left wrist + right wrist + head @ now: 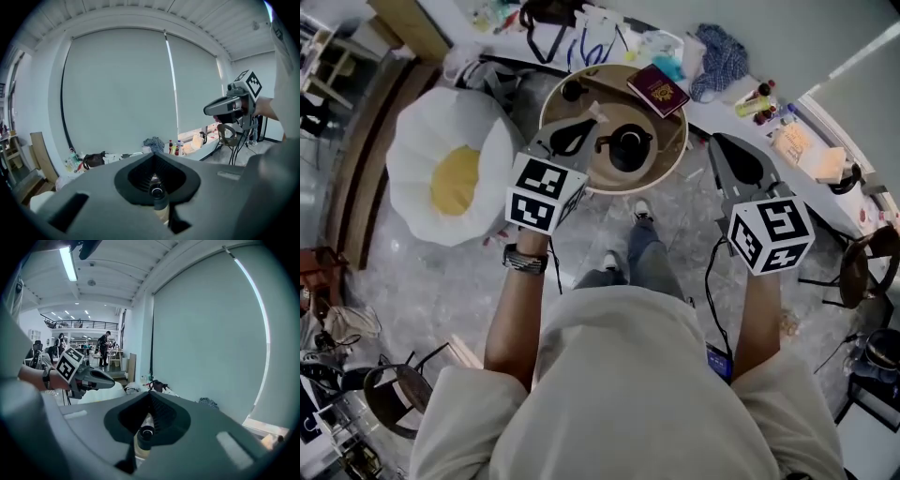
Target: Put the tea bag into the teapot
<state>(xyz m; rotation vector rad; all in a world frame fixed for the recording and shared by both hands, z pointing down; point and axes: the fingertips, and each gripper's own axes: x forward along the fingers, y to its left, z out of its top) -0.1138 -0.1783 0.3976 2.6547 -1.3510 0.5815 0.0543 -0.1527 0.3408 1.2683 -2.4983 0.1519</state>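
Marbled grey floor in the head view, with a round wooden tabletop [667, 141] below the person. On it sit a glossy black teapot [628, 148], squat and round with a loop handle on top, and a flat red booklet [658, 91]. A small pale scrap [598, 112] lies just beside the teapot on its left. It may be the tea bag, but it's too small to confirm. A soft fried-egg cushion [450, 173], white with a yellow centre, lies on the floor well left of the table. The left gripper [574, 134] hangs over the table's near-left edge, and the right gripper [733, 155] is off the table's right side. Both are matte grey plastic and each carries a marker cube.

Left gripper view: it looks at a plain roller blind and a cluttered counter [197, 143], not at the tabletop. The jaws are clenched tip to tip with nothing between the ribbed black pads. The right gripper shows at upper right.

Right gripper view: same blind wall, with an open workshop behind. The jaws are likewise pressed together and empty. The left gripper shows at left.

My read on progress: nothing done yet. No tea bag is held, none is visible in the teapot, and I can't tell whether the lid is on. Left to do: locate the bag, pinch the thin paper or string, and drop it in the pot's small opening.
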